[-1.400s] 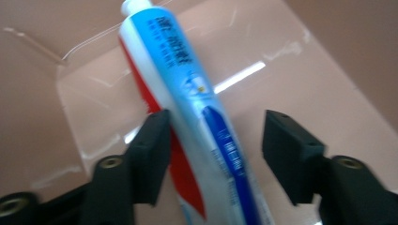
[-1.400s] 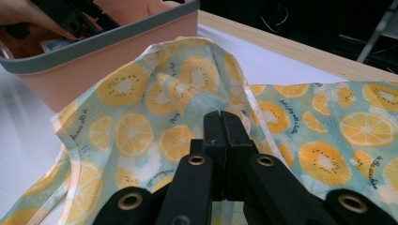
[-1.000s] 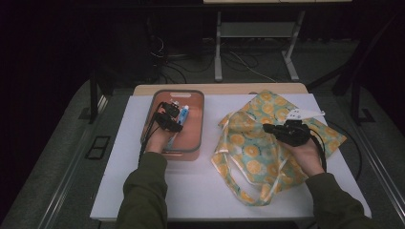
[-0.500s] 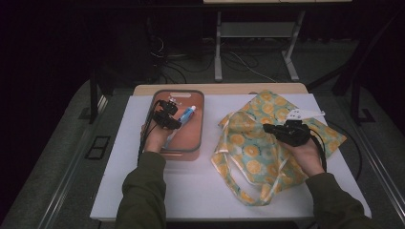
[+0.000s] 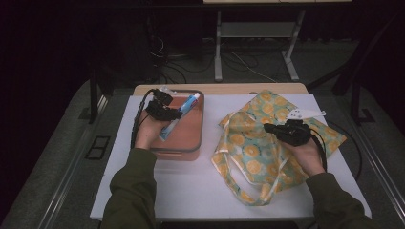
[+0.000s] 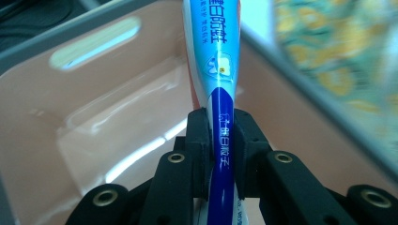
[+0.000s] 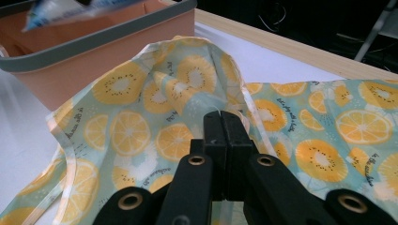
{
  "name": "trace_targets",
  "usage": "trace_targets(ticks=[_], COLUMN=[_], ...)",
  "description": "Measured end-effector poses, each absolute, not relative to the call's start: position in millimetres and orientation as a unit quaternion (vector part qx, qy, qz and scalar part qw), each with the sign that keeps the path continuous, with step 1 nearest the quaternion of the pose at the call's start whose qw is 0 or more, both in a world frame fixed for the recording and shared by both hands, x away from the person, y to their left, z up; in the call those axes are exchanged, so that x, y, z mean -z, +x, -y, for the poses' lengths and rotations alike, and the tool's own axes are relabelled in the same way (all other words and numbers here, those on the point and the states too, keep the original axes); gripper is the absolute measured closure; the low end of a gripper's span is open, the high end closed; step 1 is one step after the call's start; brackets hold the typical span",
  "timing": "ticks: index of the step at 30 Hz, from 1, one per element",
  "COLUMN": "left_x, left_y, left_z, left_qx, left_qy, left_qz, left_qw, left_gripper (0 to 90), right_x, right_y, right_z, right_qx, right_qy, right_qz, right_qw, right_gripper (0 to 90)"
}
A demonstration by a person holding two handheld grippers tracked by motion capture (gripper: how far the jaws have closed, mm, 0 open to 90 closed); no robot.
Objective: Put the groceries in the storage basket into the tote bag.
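Black jaws of the left gripper are clamped on the flat crimped end of a blue and white toothpaste tube, w/ the pads biting the blue part and the cap end pointing away. They've just been closing and the tube is pinched between them. From the high view, the tube hangs tilted above the salmon-coloured bin, which sits at the back left of the white tabletop, just beside the left edge.

Right gripper has its jaws pressed together on a fold of the fruit-print fabric bag, pinching the cloth near what looks like the mouth. The bag is spread over the right half of the tabletop, near the bin but apart from it.

My read is that the tube's getting moved from bin to bag, so that's the step. Tips imo:
- grip is on the thin crimp, so the heavy cap end will swing. Move slow, don't whip it across.
- clear the bin's grey rim before going sideways, else the cap end catches.
- right side should lift its fold so the mouth actually gapes. Rn the cloth looks pretty flat, can't tell how open it is.
- feed the tube in cap end first and let go only once it's well inside.
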State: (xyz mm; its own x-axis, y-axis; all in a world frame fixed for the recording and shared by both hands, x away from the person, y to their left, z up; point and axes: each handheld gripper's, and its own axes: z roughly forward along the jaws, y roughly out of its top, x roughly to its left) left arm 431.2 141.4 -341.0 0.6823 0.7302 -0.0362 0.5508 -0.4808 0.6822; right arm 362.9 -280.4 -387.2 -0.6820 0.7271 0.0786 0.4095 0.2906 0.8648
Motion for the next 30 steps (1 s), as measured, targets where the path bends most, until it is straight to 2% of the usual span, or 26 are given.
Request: trace_targets(ticks=[14, 30], left_x=[317.5, 352.9], left_y=[379.0, 341.4], left_z=[-104.1, -30.9], left_qx=[-0.084, -0.042], left_qy=[0.868, 0.887], left_qz=[-0.290, -0.243], left_qw=[0.395, 0.391], left_gripper=[78.5, 78.6], right_x=[388.1, 388.3], right_y=[363.1, 361.8], right_z=[281.7, 280.8], right_qx=[-0.471, -0.471], right_qy=[0.364, 0.363], right_qz=[-0.786, -0.786], right_qw=[0.168, 0.170], right_gripper=[89.7, 89.7])
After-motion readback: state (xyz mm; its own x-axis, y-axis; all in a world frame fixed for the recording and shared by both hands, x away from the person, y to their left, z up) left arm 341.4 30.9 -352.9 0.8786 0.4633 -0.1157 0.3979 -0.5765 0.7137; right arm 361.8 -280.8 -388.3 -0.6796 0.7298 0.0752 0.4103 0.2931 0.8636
